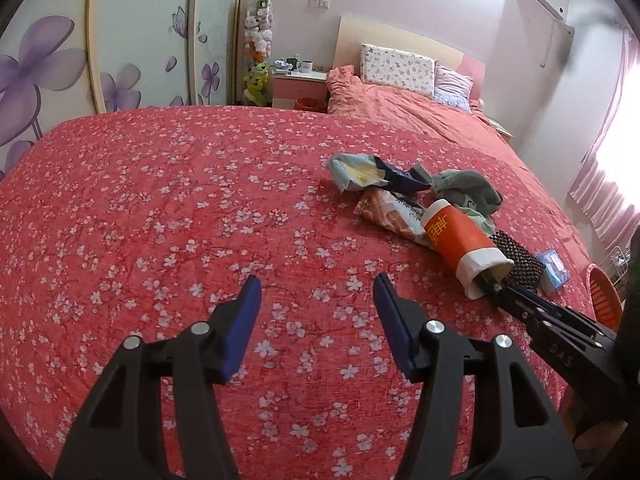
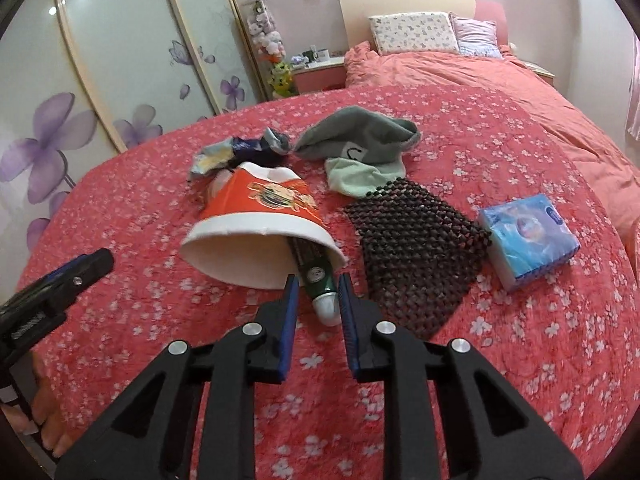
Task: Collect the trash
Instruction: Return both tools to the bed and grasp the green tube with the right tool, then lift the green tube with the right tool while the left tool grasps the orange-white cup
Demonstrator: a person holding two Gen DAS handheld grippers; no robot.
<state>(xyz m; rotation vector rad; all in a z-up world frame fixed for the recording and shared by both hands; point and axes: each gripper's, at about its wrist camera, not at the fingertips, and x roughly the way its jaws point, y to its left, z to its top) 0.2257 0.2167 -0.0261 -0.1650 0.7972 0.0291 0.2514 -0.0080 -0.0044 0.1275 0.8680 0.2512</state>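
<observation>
Cup [image 2: 260, 216] lies on its side on the bed [image 2: 480, 360], mouth toward the camera, base pointing away to the headboard; long axis runs roughly front-to-back, skewed a bit left in the right wrist view. A tube [image 2: 316, 276] sticks out of the mouth, white cap end nearest, same axis as the cup. Right gripper [image 2: 318, 284] has its jaws narrowed around the cap end of the tube, one pad each side; can't tell if the pads actually press, thin gaps seem visible. Left gripper [image 1: 316, 292] jaws apart, nothing between them, over bare bedspread well left of the pile. Cup looks like thin paper: light, crushable, will roll on the soft quilt. My read: take it by the rim wall, one finger inside, or pull the tube first. Tube likely semi-stiff plastic, smooth, may slip; grip on the shoulder just behind the cap is safer. Wrappers [image 1: 376, 176] behind the cup are crinkly film, near weightless, pinch anywhere. Cloth [image 2: 360, 140], beaded mat [image 2: 416, 248] and tissue pack [image 2: 528, 236] right of the cup probably aren't trash. Orange basket [image 1: 604, 296] at the bed edge is the likely bin
</observation>
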